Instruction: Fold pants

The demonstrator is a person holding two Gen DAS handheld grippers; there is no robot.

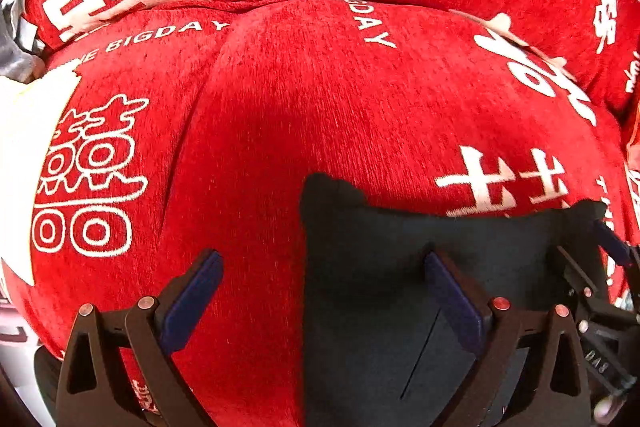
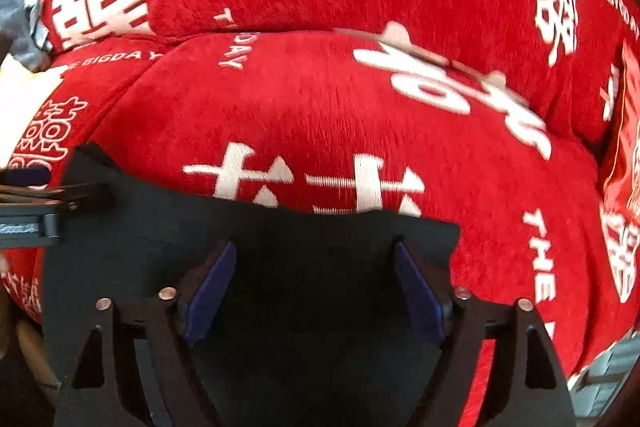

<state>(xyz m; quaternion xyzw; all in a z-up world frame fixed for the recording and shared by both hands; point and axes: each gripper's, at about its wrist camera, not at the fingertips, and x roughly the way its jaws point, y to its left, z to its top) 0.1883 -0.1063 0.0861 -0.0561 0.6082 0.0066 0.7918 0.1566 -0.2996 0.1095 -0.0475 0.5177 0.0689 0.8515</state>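
Both grippers spread wide, gripping nothing. Left gripper [image 1: 322,267] straddles the left edge of the pants [image 1: 420,267], a flat matte black slab on the nubby red chenille sofa cover [image 1: 300,99] with white print. Right gripper [image 2: 314,255] sits over pants [image 2: 300,287].

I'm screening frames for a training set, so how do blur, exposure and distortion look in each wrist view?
Left wrist view: strong fisheye bowing of the red cushion, a blown-out white patch at the left edge, and the black pants nearly featureless. Right wrist view: same bowing with dark vignetted corners, the white characters on the cushion smeared by blur, the pants underexposed.
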